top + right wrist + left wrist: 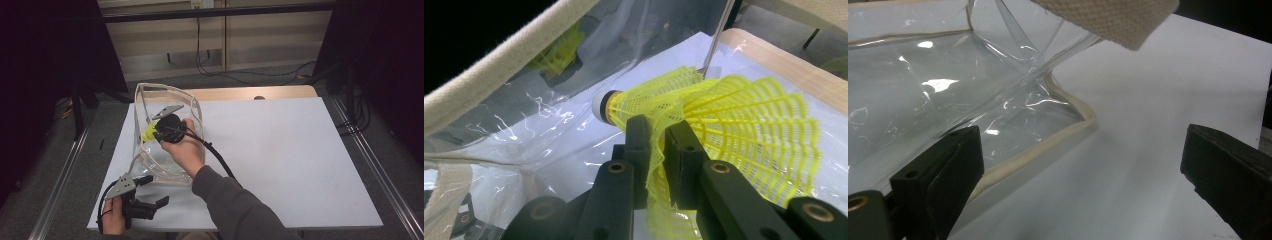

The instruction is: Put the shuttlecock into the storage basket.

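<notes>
I am holding a yellow shuttlecock [724, 125] inside the clear bag [145, 160], my right gripper [656, 135] pinching its light, crushable mesh skirt; the firm cork would grip better. My left gripper [150, 197] is resting with jaws apart on the worktop [280, 150].

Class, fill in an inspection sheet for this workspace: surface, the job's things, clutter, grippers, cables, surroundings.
Surface: white board on a wooden table.
Job's things: clear plastic bag with cream trim, standing open; yellow shuttlecock pinched by its skirt inside the bag.
Clutter: nothing seen.
Grippers: right gripper shut on the shuttlecock; left gripper open beside the bag's lower corner, holding nothing.
Cables: black cable trailing from the right gripper; more cables on the floor behind.
Surroundings: dark curtains, metal rails.
</notes>
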A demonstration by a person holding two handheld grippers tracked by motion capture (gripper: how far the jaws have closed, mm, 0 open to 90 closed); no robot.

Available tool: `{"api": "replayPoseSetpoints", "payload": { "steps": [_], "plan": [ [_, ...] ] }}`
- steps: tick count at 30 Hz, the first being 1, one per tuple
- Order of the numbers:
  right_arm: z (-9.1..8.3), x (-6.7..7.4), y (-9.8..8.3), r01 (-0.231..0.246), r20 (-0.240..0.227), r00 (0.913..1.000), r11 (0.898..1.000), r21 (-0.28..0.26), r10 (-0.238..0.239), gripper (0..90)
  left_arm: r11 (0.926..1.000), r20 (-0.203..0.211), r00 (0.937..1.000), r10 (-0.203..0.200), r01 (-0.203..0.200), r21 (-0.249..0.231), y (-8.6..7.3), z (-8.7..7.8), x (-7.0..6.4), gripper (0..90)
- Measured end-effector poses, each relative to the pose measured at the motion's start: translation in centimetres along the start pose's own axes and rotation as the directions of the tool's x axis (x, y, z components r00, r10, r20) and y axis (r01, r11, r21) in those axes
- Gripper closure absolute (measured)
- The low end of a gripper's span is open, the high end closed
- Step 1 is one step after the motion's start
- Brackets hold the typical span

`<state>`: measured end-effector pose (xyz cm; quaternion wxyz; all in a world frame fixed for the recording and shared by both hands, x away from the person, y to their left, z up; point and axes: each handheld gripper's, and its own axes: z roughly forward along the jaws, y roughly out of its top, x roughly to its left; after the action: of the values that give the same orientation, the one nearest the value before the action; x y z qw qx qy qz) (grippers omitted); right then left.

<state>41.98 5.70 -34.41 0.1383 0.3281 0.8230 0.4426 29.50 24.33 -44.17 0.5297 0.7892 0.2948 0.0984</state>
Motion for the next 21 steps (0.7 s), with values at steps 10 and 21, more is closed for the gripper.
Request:
{"api": "replayPoseSetpoints", "payload": {
  "steps": [10,21],
  "plan": [
    [1.0,0.4,-0.5,0.006,-0.015,0.9999,1.000,0.020,-0.006,80.5,1.0000,0.001,1.0000,0.006,-0.006,0.006,0.0,0.0,0.0,3.3],
    [1.8,0.9,-1.0,0.007,-0.034,0.9994,0.999,0.039,-0.006,82.9,1.0000,0.000,1.0000,0.006,-0.006,0.008,0.0,-0.1,0.0,3.5]
  ]
}}
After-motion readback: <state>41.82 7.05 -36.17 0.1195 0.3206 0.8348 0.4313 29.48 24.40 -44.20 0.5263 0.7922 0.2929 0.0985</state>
